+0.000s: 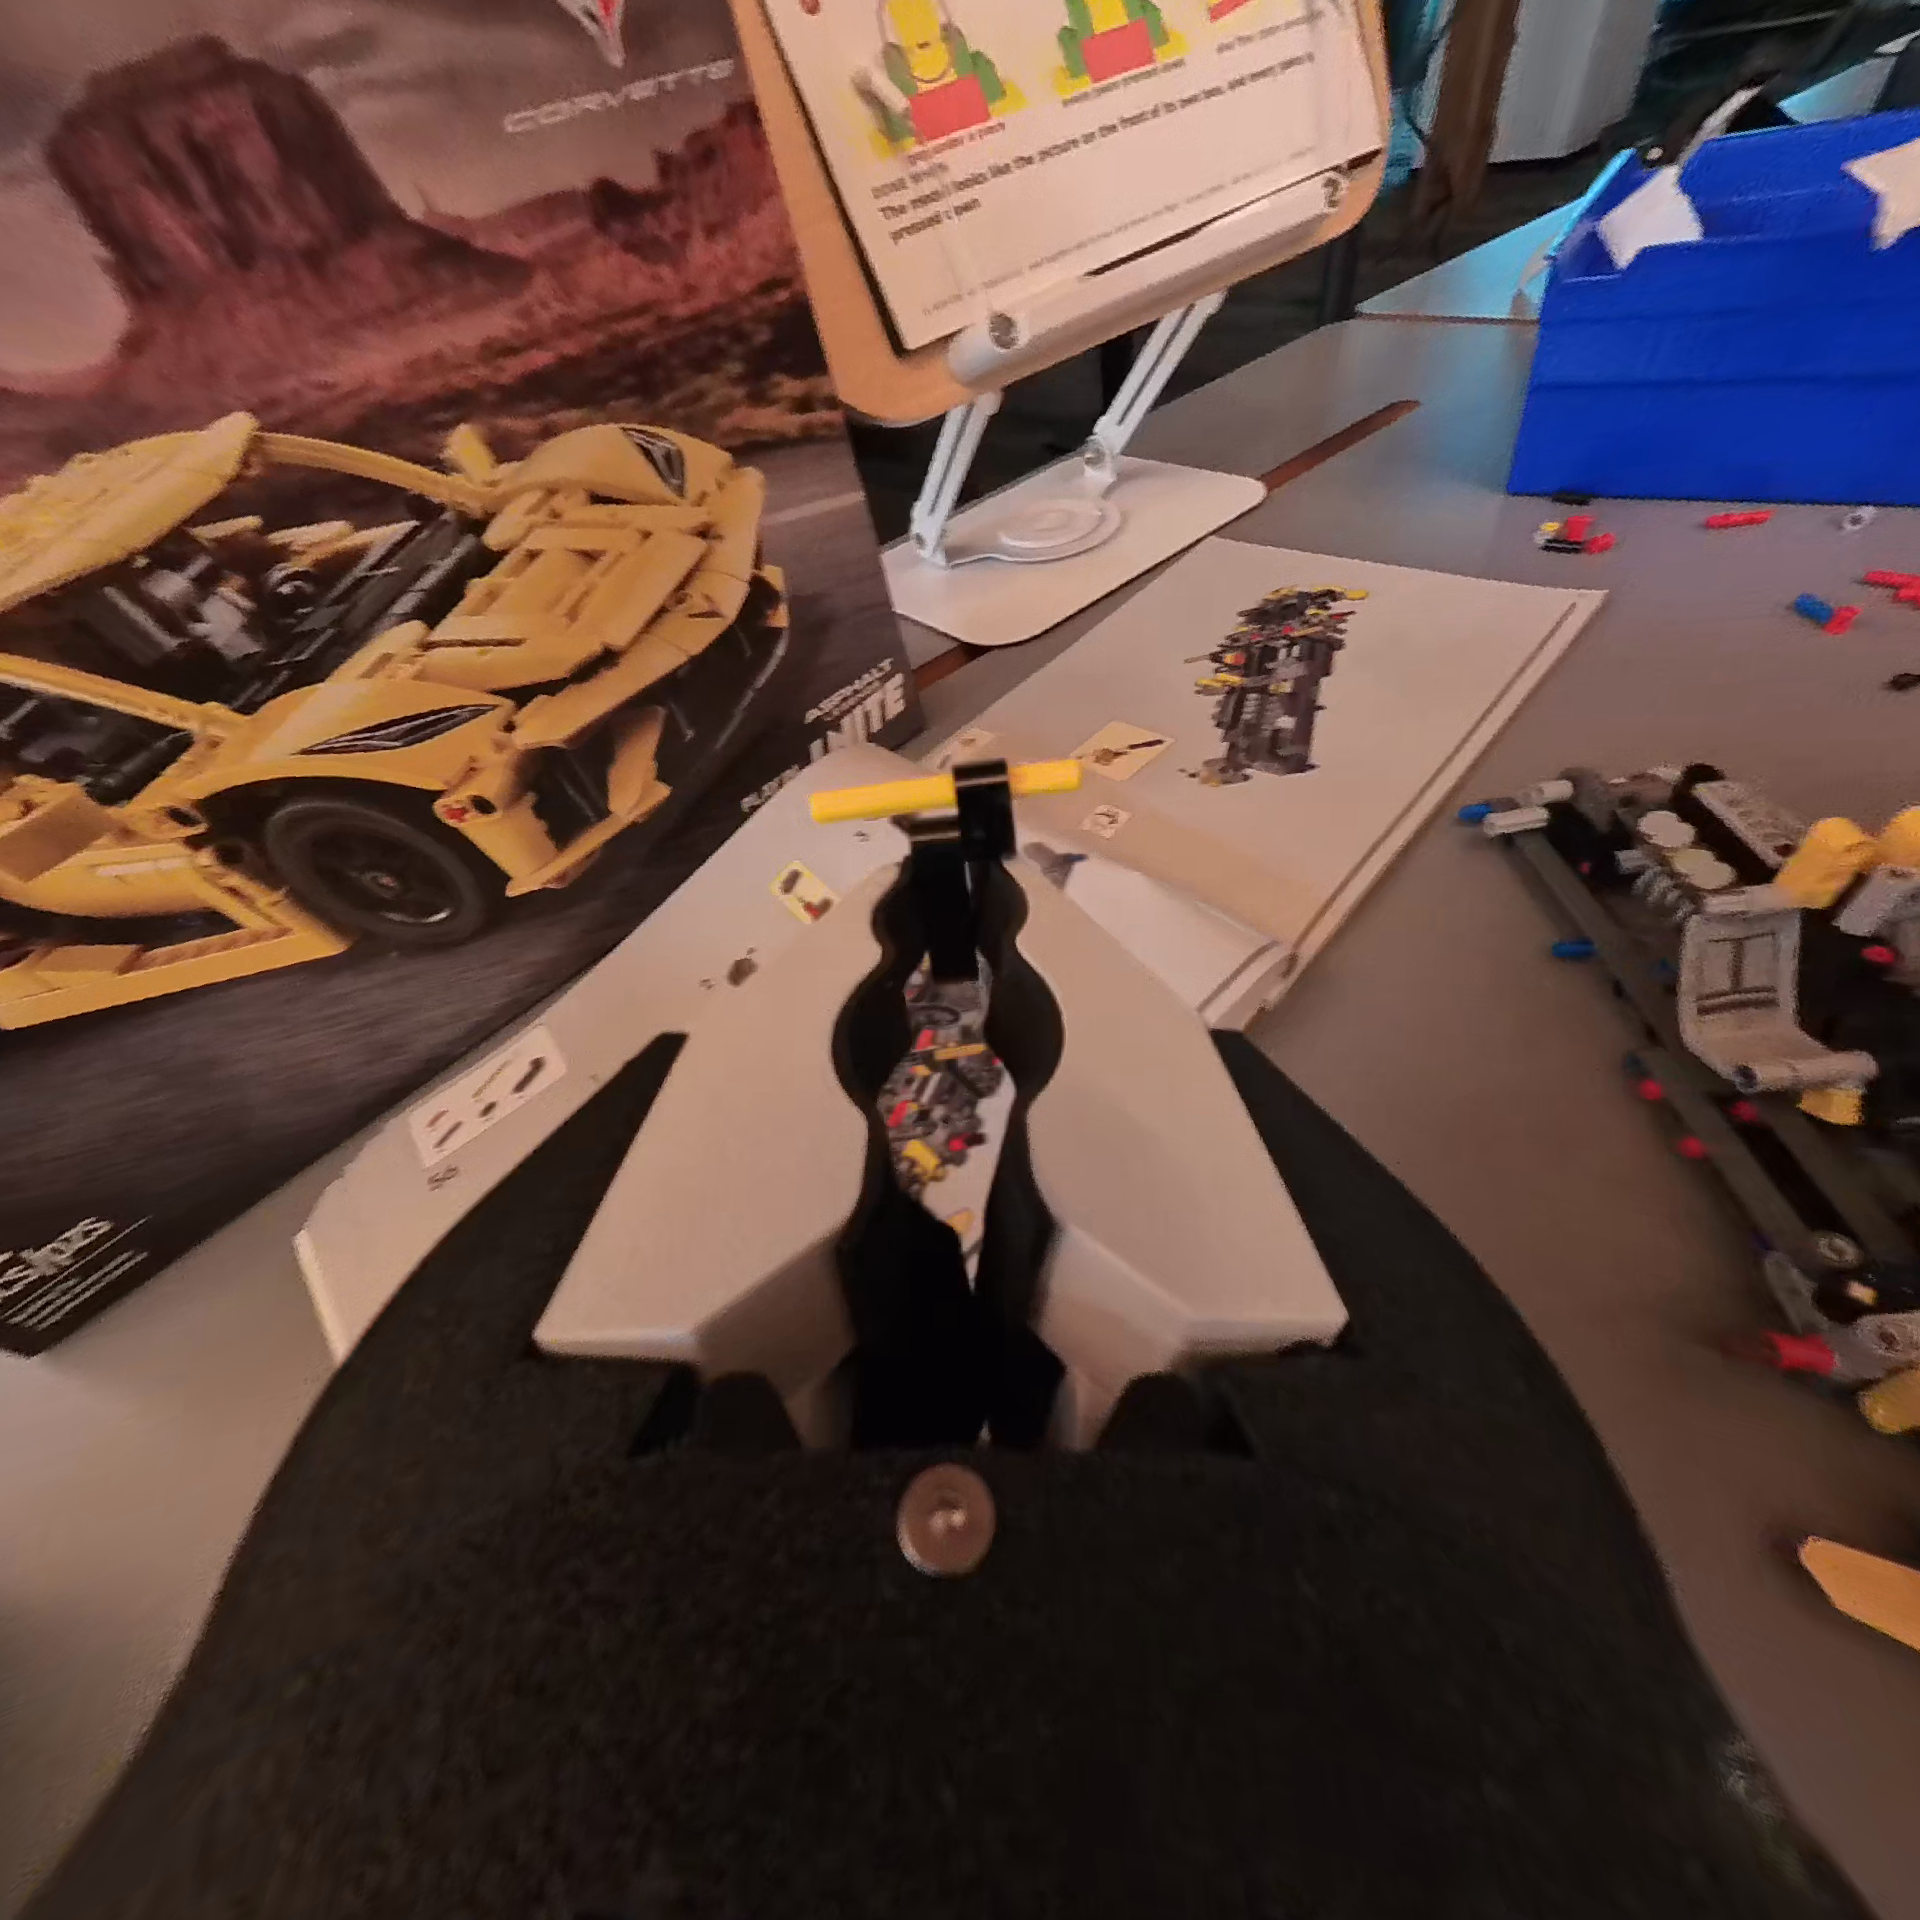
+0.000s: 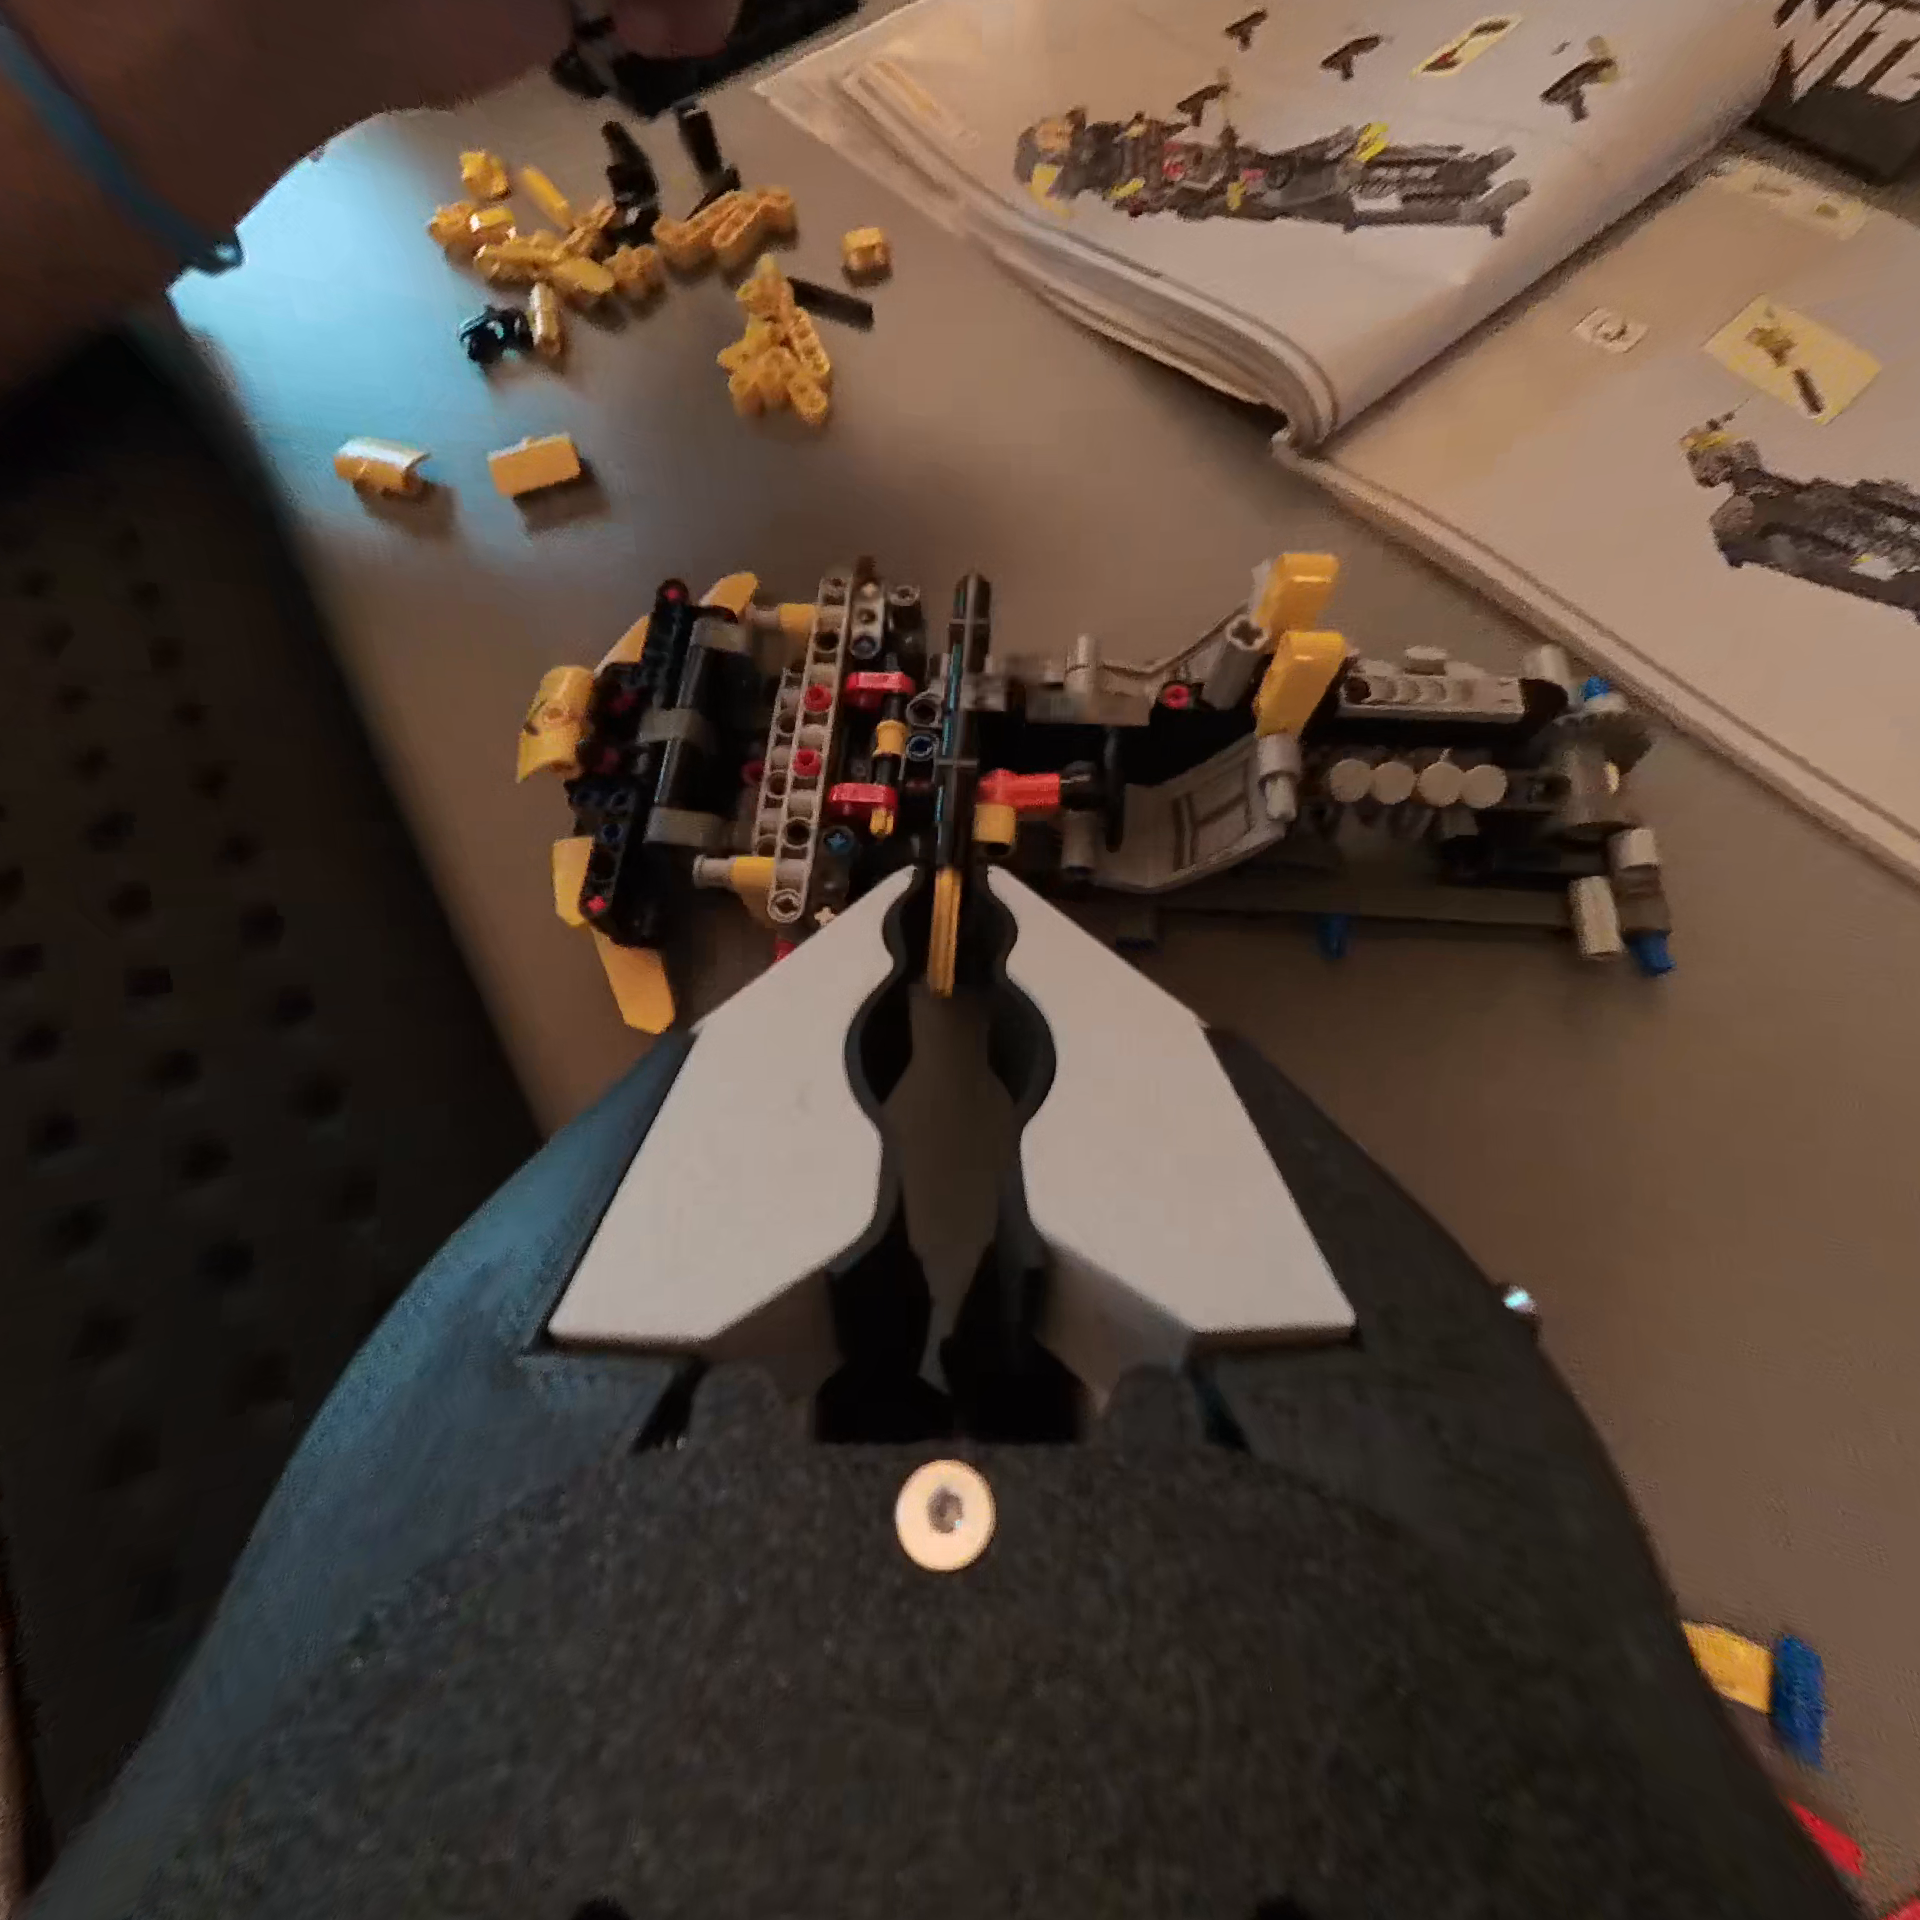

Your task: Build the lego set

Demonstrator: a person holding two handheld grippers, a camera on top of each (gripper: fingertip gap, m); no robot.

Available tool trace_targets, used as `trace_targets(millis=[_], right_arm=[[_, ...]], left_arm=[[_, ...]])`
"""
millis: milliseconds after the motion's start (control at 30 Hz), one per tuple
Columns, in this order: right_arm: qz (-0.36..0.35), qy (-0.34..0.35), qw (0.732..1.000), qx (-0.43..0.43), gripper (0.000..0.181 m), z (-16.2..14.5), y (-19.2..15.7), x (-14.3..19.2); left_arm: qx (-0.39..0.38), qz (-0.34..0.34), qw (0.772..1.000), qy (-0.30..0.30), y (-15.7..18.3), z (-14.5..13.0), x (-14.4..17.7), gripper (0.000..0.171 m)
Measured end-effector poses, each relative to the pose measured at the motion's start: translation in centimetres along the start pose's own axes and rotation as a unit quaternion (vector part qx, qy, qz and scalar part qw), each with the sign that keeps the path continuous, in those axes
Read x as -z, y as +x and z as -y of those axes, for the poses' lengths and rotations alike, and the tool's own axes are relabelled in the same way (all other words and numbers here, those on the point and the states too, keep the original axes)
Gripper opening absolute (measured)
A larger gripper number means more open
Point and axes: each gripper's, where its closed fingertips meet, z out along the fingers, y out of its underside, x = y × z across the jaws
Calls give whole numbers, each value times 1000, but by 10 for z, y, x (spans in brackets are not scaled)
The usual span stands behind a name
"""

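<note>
My left gripper (image 1: 961,873) is shut on a small black connector (image 1: 982,805) with a yellow axle (image 1: 883,802) through it, held above the open instruction booklet (image 1: 1403,727). The part-built chassis (image 1: 1745,997), grey, black and yellow, lies on the table to the right. In the right wrist view my right gripper (image 2: 948,883) is shut on a thin yellow piece (image 2: 943,935), edge-on, right at the near side of the chassis (image 2: 1143,748). A long black beam (image 2: 961,686) runs in line ahead of it; I cannot tell whether they are joined.
The set's box (image 1: 364,623) stands at the left, a tilted sheet stand (image 1: 1060,208) behind, a blue bin (image 1: 1714,343) far right. Loose yellow and black pieces (image 2: 623,249) lie beyond the chassis. A person's arm (image 2: 208,125) is top left. A dark perforated surface (image 2: 156,831) borders the table. The left gripper's tips are roughly 25 cm from the right gripper's.
</note>
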Motion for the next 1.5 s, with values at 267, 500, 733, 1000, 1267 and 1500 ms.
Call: trace_targets(millis=[267,500,733,1000,1267,1500], right_arm=[[44,-3,999,-4,7,0,4,5],[48,100,993,-40,28,71,16,30],[72,125,988,-61,30,95,7,-6],[81,87,991,-62,20,90,14,-36],[55,58,996,-41,12,90,12,-39],[46,44,997,-43,7,85,12,-38]], left_arm=[[-35,-48,998,14,42,-5,5,5],[-152,-68,986,26,89,-5,6,5],[-302,-72,951,-11,126,-29,-2,5],[-305,-84,948,-28,132,-39,-5,5],[-292,-68,954,-15,131,-27,0,5],[-256,-99,961,-35,140,-33,1,9]])
